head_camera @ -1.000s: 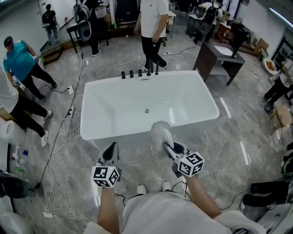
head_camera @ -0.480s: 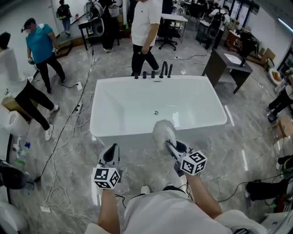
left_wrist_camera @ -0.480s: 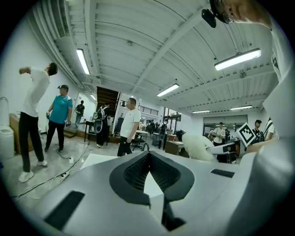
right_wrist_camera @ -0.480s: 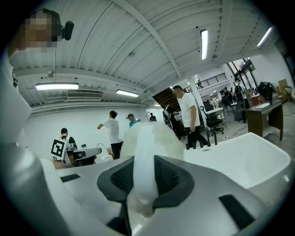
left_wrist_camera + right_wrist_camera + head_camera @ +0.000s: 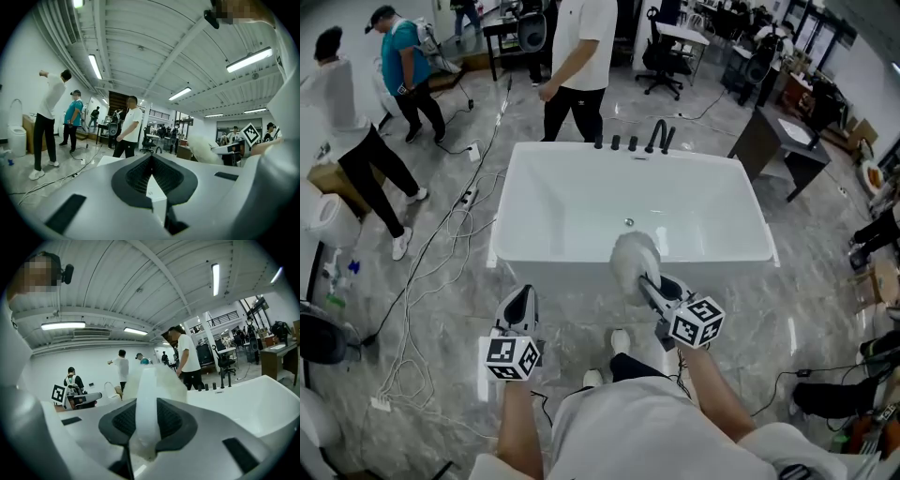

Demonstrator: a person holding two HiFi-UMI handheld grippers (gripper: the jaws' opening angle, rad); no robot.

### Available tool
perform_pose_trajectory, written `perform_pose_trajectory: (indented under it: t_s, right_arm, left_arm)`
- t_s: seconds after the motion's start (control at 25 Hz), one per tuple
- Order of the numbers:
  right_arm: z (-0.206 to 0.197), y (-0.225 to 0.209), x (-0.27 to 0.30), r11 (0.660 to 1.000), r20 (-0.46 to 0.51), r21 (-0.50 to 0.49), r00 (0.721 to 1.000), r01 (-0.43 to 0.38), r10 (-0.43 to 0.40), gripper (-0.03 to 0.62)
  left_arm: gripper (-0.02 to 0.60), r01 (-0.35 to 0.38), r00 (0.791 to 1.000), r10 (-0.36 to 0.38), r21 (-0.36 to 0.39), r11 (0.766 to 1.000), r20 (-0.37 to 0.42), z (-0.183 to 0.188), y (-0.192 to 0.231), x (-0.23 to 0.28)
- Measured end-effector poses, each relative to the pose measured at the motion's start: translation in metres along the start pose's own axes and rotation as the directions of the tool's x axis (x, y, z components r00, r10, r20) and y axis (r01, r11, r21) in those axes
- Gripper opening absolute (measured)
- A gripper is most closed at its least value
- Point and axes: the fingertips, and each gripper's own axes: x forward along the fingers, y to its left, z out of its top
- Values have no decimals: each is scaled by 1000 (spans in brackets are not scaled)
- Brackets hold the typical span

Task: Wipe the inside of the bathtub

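Note:
The white bathtub [image 5: 572, 211] stands ahead of me, with a drain [image 5: 628, 222] in its floor and black taps [image 5: 656, 139] on the far rim. My right gripper [image 5: 649, 286] is shut on the white handle [image 5: 145, 399] of a fluffy white duster [image 5: 635, 260]. The duster's head hangs over the tub's near rim. The tub [image 5: 255, 406] lies to the right in the right gripper view. My left gripper [image 5: 520, 305] is shut and holds nothing, just short of the near rim at its left. Its jaws [image 5: 151, 173] meet with no gap.
A person in a white shirt [image 5: 578, 56] stands behind the tub, and two more people [image 5: 356, 131] are at the far left. Cables [image 5: 431, 272] trail over the marble floor to the left. A dark desk [image 5: 783, 141] is at the right and a toilet [image 5: 323, 220] at the left edge.
The tub has come closer and sits lower in the head view. The person behind it has stepped left. Both grippers keep their hold and place in front of me.

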Motion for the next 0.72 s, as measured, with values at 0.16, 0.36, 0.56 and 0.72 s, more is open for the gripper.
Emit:
perform_pose_trajectory:
  t_s: [0.16,0.36,0.56,0.72]
  right_arm:
    - [2,-6,18,1000,0,17,1000,-25,25,97]
    - [1,-22,44,997,1,39,998,-63,63,97]
    - [15,-55,78,994,1,47,995,-96,96,97]
    - [30,-86,105,993,-2,47,994,-106,106,97]
  left_arm:
    - [8,-21,1000,21,7,1000,-15,-3,8,4]
    - [8,-37,999,38,19,999,-33,-5,12,24]
    - [8,-61,998,61,22,998,-24,5,15,71]
    - [8,-60,997,61,30,998,-37,13,17,113]
